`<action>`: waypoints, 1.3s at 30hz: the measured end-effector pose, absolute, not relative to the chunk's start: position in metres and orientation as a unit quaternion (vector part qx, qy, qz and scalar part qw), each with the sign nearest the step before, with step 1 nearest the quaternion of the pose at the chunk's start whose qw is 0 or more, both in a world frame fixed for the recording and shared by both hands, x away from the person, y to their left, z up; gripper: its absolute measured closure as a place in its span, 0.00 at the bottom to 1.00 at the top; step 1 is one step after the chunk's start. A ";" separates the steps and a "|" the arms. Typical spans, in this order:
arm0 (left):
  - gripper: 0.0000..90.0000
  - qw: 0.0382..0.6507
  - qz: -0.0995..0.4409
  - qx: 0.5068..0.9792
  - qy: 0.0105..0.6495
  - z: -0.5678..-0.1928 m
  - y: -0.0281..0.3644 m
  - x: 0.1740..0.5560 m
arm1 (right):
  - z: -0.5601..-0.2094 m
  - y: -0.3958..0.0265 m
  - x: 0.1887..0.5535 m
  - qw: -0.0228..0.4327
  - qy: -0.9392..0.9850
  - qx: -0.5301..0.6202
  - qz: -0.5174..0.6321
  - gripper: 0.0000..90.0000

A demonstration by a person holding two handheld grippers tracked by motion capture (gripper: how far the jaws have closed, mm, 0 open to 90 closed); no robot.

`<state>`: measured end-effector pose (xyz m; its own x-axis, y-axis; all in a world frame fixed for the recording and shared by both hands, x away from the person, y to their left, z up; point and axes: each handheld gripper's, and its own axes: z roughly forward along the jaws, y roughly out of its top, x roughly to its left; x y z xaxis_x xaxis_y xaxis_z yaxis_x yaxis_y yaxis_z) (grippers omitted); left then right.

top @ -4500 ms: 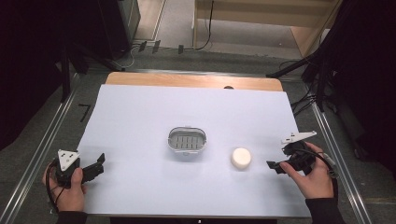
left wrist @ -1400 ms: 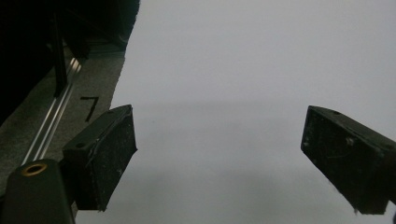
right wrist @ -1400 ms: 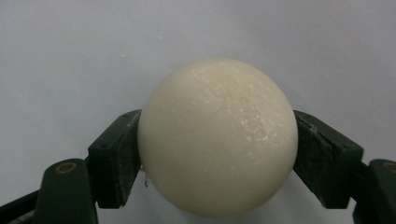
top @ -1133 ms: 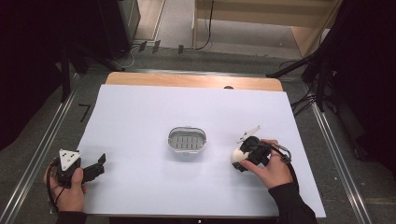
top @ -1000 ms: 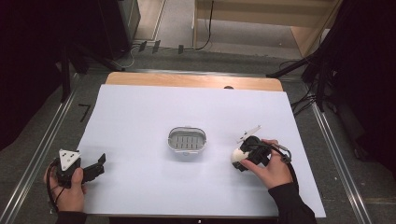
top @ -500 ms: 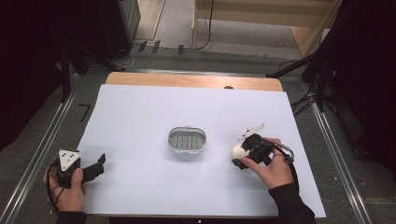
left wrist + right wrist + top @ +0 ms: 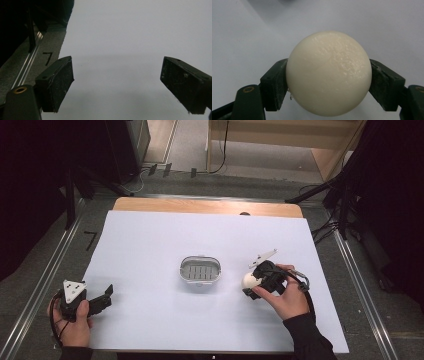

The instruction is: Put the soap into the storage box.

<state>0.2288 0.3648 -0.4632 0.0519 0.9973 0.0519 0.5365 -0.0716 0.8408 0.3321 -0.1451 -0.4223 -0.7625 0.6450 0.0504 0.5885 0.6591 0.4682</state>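
Cream-white soap (image 7: pixel 329 72) clamped between both pads of right gripper (image 7: pixel 252 282), near the table's (image 7: pixel 150 235) right front. Farther toward table centre, to its left: grated dish (image 7: pixel 200 270), nearer this hand. Left gripper (image 7: pixel 102 296) spread wide, empty, at front-left edge.

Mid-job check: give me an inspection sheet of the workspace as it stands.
Surface: white sheet over a wooden table, flat, no spills seen.
Job's things: cream soap bar, rounded, clamped in the right gripper; oval dish with slotted insert sits mid-table, nothing in it.
Clutter: nothing seen.
Grippers: right gripper shut on the soap bar, right of the dish; left gripper open, nothing between its jaws, at the near left corner.
Cables: one trails from each gripper; more lie on the floor beyond the table.
Surroundings: dark stands, floor rails, wooden furniture behind.
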 end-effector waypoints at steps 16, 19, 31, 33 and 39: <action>0.13 0.332 0.349 0.643 0.596 -0.463 0.365 0.229 | -0.406 -0.130 0.338 0.063 0.908 0.335 0.242 0.28; 0.13 0.331 0.349 0.643 0.595 -0.463 0.365 0.229 | -0.405 -0.129 0.339 0.063 0.910 0.332 0.242 0.28; 0.13 0.334 0.348 0.643 0.595 -0.463 0.365 0.229 | -0.396 -0.117 0.343 0.062 0.912 0.320 0.247 0.28; 0.13 0.334 0.348 0.643 0.595 -0.463 0.365 0.229 | -0.396 -0.114 0.343 0.062 0.912 0.320 0.247 0.28; 0.13 0.333 0.348 0.643 0.595 -0.463 0.365 0.229 | -0.394 -0.109 0.344 0.061 0.914 0.315 0.250 0.28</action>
<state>0.2287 0.3649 -0.4632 0.0489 0.9975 0.0513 0.5343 -0.0695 0.8424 0.3443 -0.1094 -0.3943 -0.7944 0.6057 0.0460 0.5448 0.6769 0.4950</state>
